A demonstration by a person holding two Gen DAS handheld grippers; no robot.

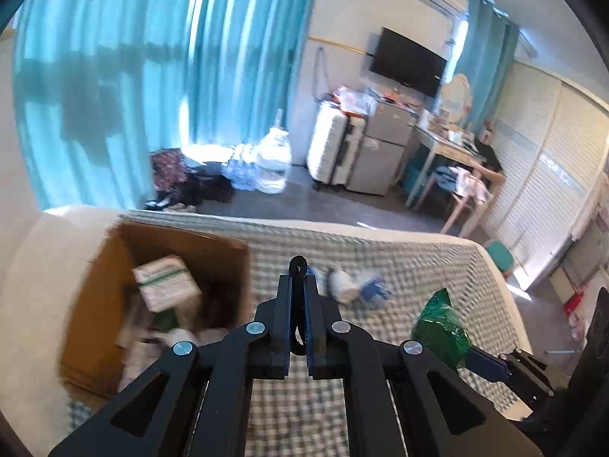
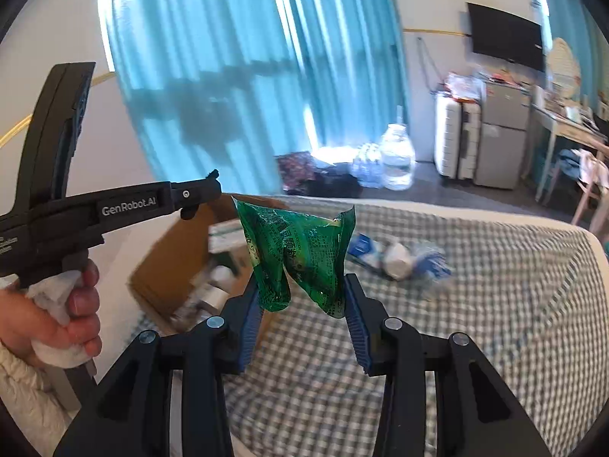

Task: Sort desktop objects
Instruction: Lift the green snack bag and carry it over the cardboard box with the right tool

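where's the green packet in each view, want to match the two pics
Left wrist view: the green packet is at lower right, over the checked bedcover, held at the tip of the right hand-held gripper that comes in from the right edge.
Right wrist view: it is at centre, pinched between the blue pads.
Shared landmark: the cardboard box, left of the packet in both.

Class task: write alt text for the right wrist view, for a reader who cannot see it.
The right gripper holds a crumpled green wrapper above a checked bedspread. An open cardboard box sits behind it, and the person's left hand grips the other tool.
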